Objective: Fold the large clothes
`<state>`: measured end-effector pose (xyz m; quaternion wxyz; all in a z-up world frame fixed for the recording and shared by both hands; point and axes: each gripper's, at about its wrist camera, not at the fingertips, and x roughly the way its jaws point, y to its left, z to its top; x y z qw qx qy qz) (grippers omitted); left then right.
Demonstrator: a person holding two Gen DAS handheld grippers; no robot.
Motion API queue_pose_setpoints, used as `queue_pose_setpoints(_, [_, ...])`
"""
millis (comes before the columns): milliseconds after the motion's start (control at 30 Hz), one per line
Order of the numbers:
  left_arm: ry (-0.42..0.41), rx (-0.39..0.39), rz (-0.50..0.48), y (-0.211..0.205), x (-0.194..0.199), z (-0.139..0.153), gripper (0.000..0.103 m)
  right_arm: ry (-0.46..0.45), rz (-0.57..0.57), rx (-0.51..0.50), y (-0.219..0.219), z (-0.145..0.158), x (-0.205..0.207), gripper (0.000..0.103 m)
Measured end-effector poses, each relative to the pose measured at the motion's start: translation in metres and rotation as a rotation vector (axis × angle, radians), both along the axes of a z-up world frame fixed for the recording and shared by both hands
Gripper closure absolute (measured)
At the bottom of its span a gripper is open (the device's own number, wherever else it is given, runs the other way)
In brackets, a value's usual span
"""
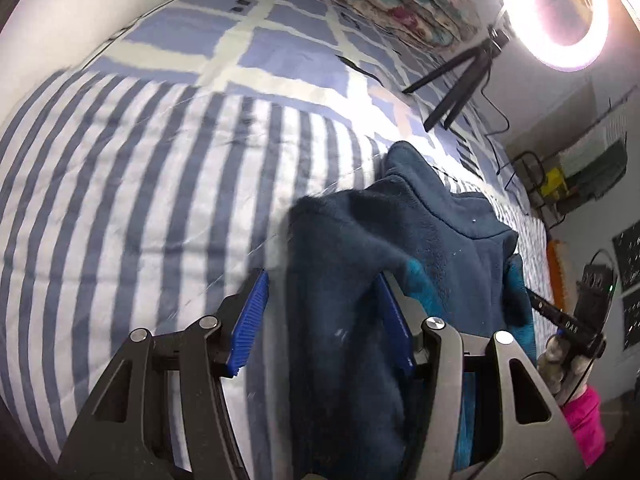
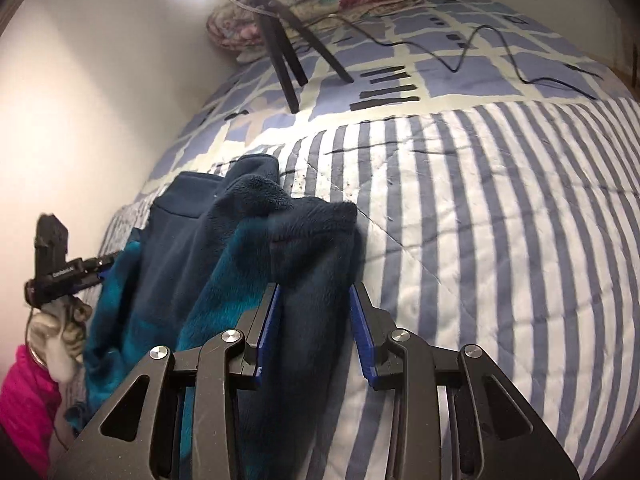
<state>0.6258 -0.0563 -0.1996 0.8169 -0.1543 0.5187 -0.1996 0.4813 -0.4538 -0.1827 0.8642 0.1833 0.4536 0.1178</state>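
Black tongs [image 2: 314,332], blue pads [image 2: 362,340]

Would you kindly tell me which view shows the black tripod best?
The right wrist view: all three legs of the tripod stand sharp on the bedspread. The left wrist view shows it smaller, near the glaring ring light.

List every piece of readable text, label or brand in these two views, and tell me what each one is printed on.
"DAS": white characters on the black body of the right claw, left wrist view; reading uncertain.
White brand print on the black body of the left claw, right wrist view: too small to read.
Dark wall posters with white marks: blurred, unreadable.
Fleece garment, striped quilt: no text.
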Motion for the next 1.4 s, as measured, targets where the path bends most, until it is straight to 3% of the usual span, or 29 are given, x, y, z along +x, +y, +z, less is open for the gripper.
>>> queue_pose_setpoints(100, [-0.026, 0.039, -0.031, -0.013, 0.004, -0.001, 0.047, 0.007, 0.013, -0.01, 0.004, -0.004, 0.01, 0.07])
queue_pose_setpoints(167, [-0.062, 0.091, -0.058, -0.023, 0.004, -0.001, 0.055, 0.011, 0.019, -0.003, 0.004, -0.008, 0.018, 0.07])
queue_pose_setpoints(233, [-0.077, 0.135, -0.088, -0.033, 0.004, -0.002, 0.089, 0.007, 0.028, 0.0, 0.008, -0.01, 0.021, 0.068])
queue_pose_setpoints(300, [-0.101, 0.17, -0.093, -0.04, 0.001, -0.001, 0.094, 0.001, 0.058, -0.011, 0.015, -0.008, 0.024, 0.075])
queue_pose_setpoints(333, [-0.119, 0.184, -0.1, -0.043, -0.001, 0.002, 0.095, -0.001, 0.072, -0.019, 0.018, -0.008, 0.025, 0.089])
queue_pose_setpoints(500, [-0.182, 0.18, -0.09, -0.046, -0.01, 0.016, 0.097, -0.062, 0.152, -0.14, 0.039, 0.009, 0.019, 0.095])
queue_pose_setpoints(833, [-0.3, 0.149, -0.054, -0.037, -0.047, 0.066, 0.098, -0.201, 0.141, -0.169, 0.041, 0.073, -0.019, 0.096])
queue_pose_setpoints(1133, [-0.387, 0.118, -0.071, -0.029, -0.129, 0.127, 0.098, -0.283, 0.179, -0.238, 0.069, 0.129, -0.08, 0.096])
queue_pose_setpoints(1400, [-0.398, 0.107, -0.103, -0.013, -0.223, 0.148, 0.098, -0.282, 0.22, -0.255, 0.088, 0.152, -0.162, 0.096])
